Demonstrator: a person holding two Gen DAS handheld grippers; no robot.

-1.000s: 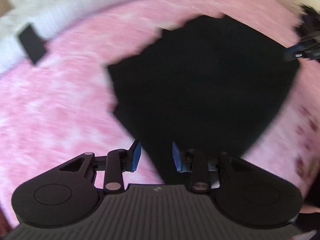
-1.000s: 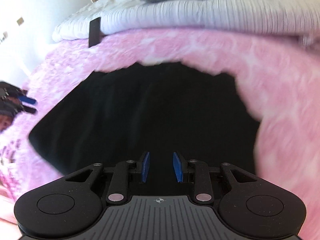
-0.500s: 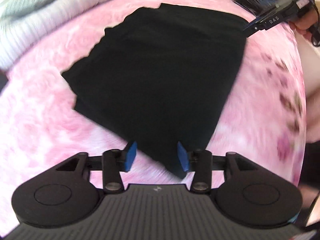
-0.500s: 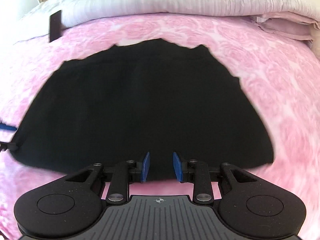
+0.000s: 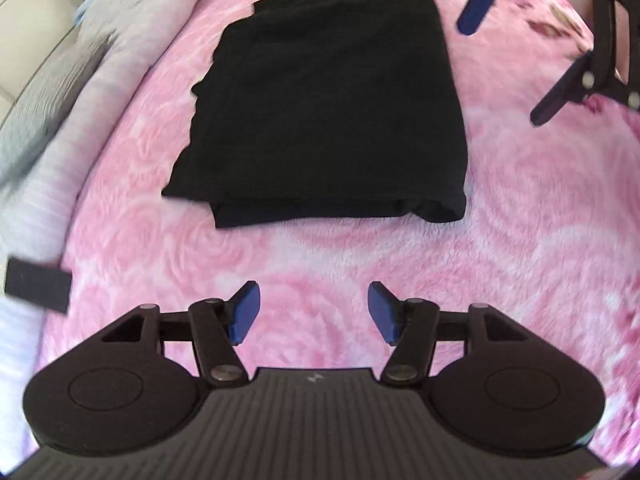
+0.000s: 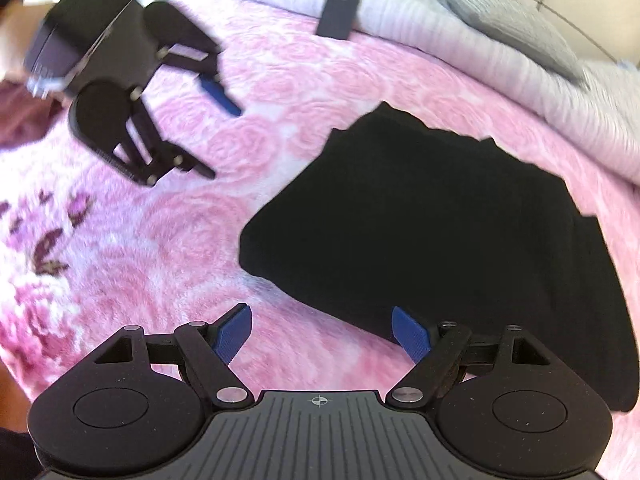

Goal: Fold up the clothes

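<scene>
A black garment (image 5: 328,96) lies folded flat on the pink rose-pattern blanket (image 5: 304,256). It also shows in the right wrist view (image 6: 452,224). My left gripper (image 5: 312,314) is open and empty, above bare blanket just short of the garment's near edge. It appears in the right wrist view (image 6: 224,132), open, at the upper left. My right gripper (image 6: 324,334) is open and empty, its right fingertip (image 6: 410,334) over the garment's near edge. In the left wrist view the right gripper (image 5: 504,56) hangs open at the upper right, beside the garment.
A white ribbed duvet (image 5: 60,120) and grey pillow (image 6: 508,12) lie along the blanket's far side. A small black rectangular object (image 5: 38,284) rests at the duvet edge, also seen in the right wrist view (image 6: 340,12).
Both grippers have opened wide and drawn back off the garment. The garment now lies folded narrower and released on the blanket.
</scene>
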